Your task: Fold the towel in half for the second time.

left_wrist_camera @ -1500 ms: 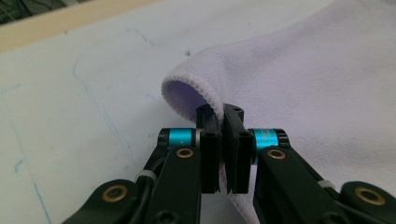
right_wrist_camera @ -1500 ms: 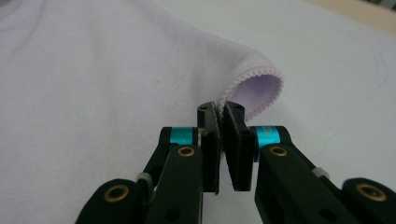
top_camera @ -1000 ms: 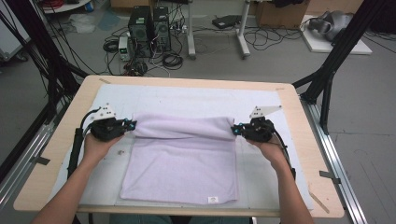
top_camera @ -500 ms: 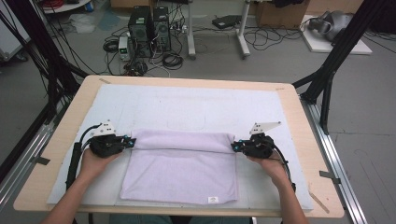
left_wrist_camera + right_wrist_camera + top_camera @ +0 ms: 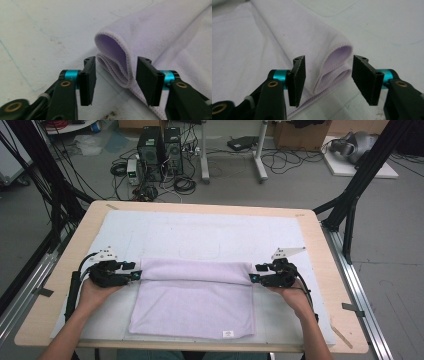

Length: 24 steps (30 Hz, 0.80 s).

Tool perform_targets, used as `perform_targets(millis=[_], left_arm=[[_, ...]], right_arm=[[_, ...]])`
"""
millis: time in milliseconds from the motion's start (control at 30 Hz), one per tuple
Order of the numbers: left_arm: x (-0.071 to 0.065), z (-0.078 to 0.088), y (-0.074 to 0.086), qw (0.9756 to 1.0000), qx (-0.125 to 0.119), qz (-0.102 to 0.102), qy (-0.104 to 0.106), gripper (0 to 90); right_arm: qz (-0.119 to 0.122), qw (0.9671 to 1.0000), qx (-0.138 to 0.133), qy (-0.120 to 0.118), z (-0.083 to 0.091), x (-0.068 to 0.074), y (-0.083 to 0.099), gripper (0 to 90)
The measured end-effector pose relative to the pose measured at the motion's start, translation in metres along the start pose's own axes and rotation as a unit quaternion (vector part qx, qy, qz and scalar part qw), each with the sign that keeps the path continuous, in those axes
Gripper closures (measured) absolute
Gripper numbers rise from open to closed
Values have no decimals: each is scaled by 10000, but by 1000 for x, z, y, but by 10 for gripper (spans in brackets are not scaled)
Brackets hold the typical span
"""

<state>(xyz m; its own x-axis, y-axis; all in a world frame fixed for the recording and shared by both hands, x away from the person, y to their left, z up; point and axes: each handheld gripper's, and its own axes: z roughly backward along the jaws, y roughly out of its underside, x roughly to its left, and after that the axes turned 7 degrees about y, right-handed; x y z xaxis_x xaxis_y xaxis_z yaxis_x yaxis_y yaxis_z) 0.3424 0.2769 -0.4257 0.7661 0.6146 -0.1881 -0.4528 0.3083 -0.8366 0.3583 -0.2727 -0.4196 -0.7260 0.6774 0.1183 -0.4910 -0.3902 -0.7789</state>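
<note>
A light wooden table [image 5: 320, 245] carries a white mat [image 5: 200, 232] that covers most of its top, leaving bare wood along the rim. On the mat, toward six o'clock from the table's middle, lies a lilac towel [image 5: 192, 302], its far edge folded over into a roll, with a small white label [image 5: 228, 334] at its five o'clock corner.

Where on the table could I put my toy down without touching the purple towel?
The widest bare patch is the white mat beyond the towel's folded far edge, up to the table's far rim. Narrow strips of bare wood run along the mat's left and right sides. It is crowded at the towel's two far corners, where the left gripper and right gripper sit with jaws apart.
</note>
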Motion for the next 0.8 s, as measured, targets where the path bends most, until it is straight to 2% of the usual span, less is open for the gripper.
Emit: perform_targets(millis=[67,233,333,400,500,600,667,800], left_arm=[[1,3,-6,10000,-50,5,-57,441],[6,1,-27,9999,-134,17,-103,363],[10,-8,-35,10000,-58,50,-50,343],[13,-17,-39,9999,112,66,-14,333],[15,-27,-41,9998,201,79,49,327],[15,-37,-40,9994,317,68,125,333],[17,-43,-37,9986,496,80,161,337],[20,-50,-33,9975,589,112,364,406]], right_arm=[[13,10000,-81,51,2,-2,-8,394],[6,9999,-55,134,-2,-9,-29,360],[3,10000,28,83,-13,-11,-36,359],[19,9999,141,-3,-21,-11,-39,359],[51,9994,336,-82,-32,-11,-39,360],[86,9990,441,-65,-38,-11,-38,365],[72,9988,479,-47,-41,-12,-37,368],[117,9983,562,-105,-45,-9,-35,412]])
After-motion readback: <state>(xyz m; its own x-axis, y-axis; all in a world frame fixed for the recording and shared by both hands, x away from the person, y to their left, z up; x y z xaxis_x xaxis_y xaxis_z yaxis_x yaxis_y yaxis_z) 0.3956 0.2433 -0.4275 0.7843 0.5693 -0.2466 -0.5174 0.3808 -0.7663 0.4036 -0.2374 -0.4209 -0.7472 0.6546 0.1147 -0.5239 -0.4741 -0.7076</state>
